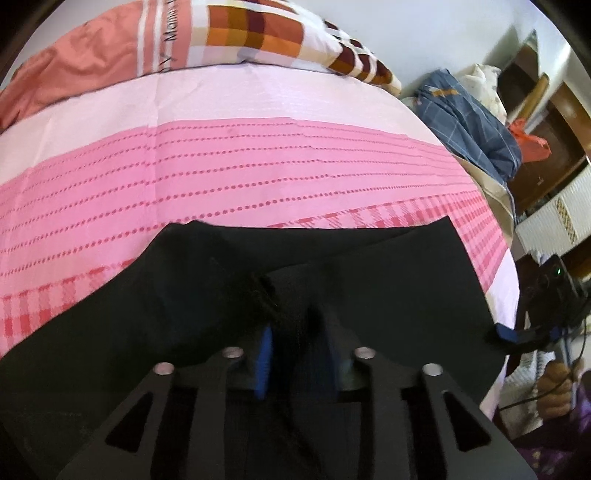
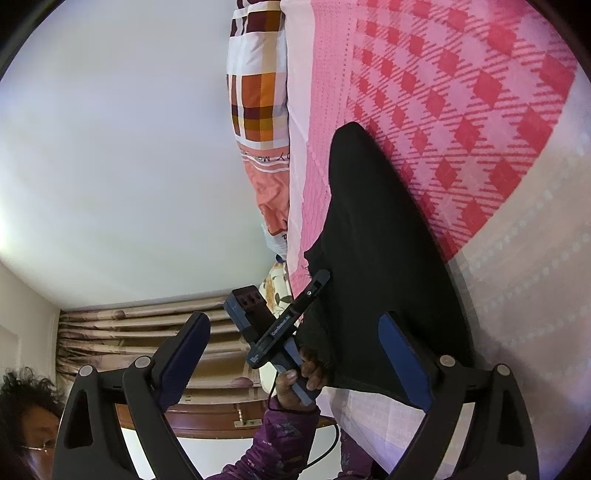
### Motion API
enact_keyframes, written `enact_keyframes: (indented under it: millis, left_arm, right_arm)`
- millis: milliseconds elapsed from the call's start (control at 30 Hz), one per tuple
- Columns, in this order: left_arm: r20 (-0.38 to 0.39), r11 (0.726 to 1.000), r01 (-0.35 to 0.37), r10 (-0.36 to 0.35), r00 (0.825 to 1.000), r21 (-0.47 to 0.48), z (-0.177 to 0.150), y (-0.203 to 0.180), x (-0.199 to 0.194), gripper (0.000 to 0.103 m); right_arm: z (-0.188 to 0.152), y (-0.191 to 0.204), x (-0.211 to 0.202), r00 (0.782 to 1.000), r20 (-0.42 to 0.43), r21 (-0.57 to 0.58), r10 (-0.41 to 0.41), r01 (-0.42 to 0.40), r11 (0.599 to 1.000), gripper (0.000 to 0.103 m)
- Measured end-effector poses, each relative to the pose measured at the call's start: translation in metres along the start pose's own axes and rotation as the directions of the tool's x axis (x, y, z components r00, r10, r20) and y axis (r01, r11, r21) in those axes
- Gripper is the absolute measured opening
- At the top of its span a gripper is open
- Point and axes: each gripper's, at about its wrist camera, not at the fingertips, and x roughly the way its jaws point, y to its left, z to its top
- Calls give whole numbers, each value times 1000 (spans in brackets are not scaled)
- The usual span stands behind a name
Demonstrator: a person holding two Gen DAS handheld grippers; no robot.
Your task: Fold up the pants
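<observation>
Black pants (image 1: 369, 288) lie flat on the pink bed sheet (image 1: 221, 166). In the left wrist view my left gripper (image 1: 298, 354) points down onto them. Its blue pads (image 1: 264, 360) stand a little apart, with a small raised ridge of black cloth just ahead of the left pad and no pad pressing on it. The right wrist view shows the pants (image 2: 376, 240) running up the bed and the left gripper (image 2: 320, 277) with its tips on the cloth's edge, held by a hand (image 2: 303, 373). My right gripper (image 2: 295, 354) is wide open; its right pad (image 2: 402, 358) lies over the pants' near edge and nothing is gripped.
A folded checked quilt (image 1: 258, 33) lies along the far side of the bed against the wall. Past the bed's right edge are a blue bundle (image 1: 469, 118) and a white cabinet (image 1: 554, 210). Brown curtains (image 2: 129, 332) hang behind the person in a purple sleeve (image 2: 288, 435).
</observation>
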Motion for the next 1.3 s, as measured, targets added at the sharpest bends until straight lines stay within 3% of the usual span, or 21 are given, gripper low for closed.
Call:
enact_keyframes:
  millis: [33, 67, 233, 333, 433, 500, 567, 600, 700, 967, 1300]
  left_arm:
    - [7, 1000, -8, 8, 1000, -14, -1, 1, -5, 58]
    - [14, 1000, -16, 16, 1000, -19, -3, 1, -8, 71]
    - [83, 994, -109, 110, 990, -14, -16, 1, -37, 80]
    - [117, 980, -199, 199, 973, -12, -26, 4, -53, 80]
    - [144, 943, -334, 329, 933, 11, -38, 4, -67, 81]
    - [175, 889, -456, 442, 880, 46, -48, 1, -77, 81]
    - [203, 847, -526, 504, 839, 71, -57, -1, -84, 82]
    - [226, 812, -577, 548, 806, 86, -63, -5, -90, 82]
    - [263, 775, -622, 581, 771, 113, -77, -8, -102, 90]
    - [315, 773, -627, 573, 757, 98, -91, -7, -131, 93]
    - [312, 781, -625, 594, 741, -3, -100, 28, -164, 93]
  right_arm:
    - [0, 2, 1, 1000, -1, -8, 0, 0, 1000, 92]
    - [-1, 4, 2, 1000, -3, -19, -5, 5, 1000, 92]
    - [-6, 13, 12, 999, -25, -57, -29, 28, 998, 92]
    - [-11, 20, 18, 998, -28, -94, -62, 59, 994, 96]
    - [-17, 26, 24, 998, -28, -115, -63, 60, 992, 98]
    - [-21, 33, 27, 997, -17, -145, -72, 69, 987, 98]
    - [-24, 40, 29, 996, 6, -171, -89, 89, 981, 98]
    - [-27, 46, 30, 993, 34, -203, -117, 121, 972, 98]
    - [-35, 62, 40, 982, 55, -295, -182, 190, 936, 98]
    - [-64, 71, 96, 970, -53, -362, -235, 201, 910, 98]
    - [-93, 65, 138, 933, -135, -429, -333, 248, 869, 98]
